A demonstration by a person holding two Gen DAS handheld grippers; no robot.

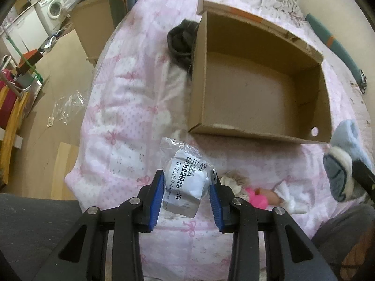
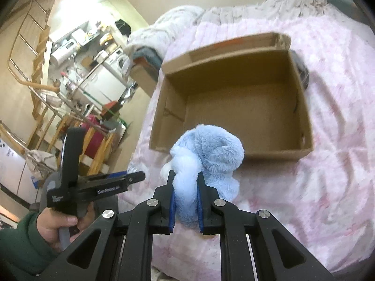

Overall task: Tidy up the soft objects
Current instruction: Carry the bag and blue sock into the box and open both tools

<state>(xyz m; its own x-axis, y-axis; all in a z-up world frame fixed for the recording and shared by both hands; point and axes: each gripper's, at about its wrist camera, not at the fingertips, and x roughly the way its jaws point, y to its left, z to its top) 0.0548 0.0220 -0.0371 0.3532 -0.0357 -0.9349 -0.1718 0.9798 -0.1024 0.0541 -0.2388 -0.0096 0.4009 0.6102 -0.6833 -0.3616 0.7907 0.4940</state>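
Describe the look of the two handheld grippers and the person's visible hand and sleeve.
Both the left gripper and the right gripper have black angular linkage arms with round silver pivot bolts and blue finger pads. The left one's black body carries small white lettering. The bare hand emerges from a dark green sleeve.

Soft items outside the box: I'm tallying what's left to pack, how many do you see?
4. A bagged packet in the left gripper, a blue plush in the right gripper, a doll on the bed, dark fabric behind the box. More may be hidden.
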